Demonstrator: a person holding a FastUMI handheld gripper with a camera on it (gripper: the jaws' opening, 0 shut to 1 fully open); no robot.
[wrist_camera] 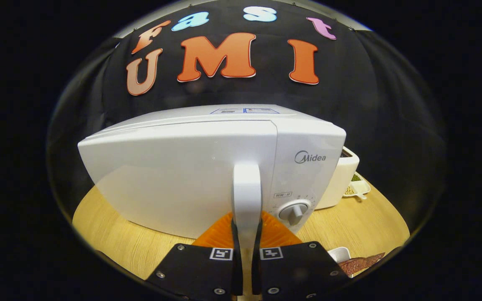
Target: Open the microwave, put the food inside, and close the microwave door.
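A white microwave stands on the wooden table, with its door closed and flush with the body. Its upright white door handle runs down between my fingers. My gripper is shut on that handle, with one finger pressing on each side of its lower part. To the right of the handle sits the round control knob. Just right of my fingers, a white dish holds a piece of reddish-brown food.
A white appliance stands behind the microwave's right side. Beside it lies a small white tray with green and pale bits. Bare tabletop spreads to the right of the microwave.
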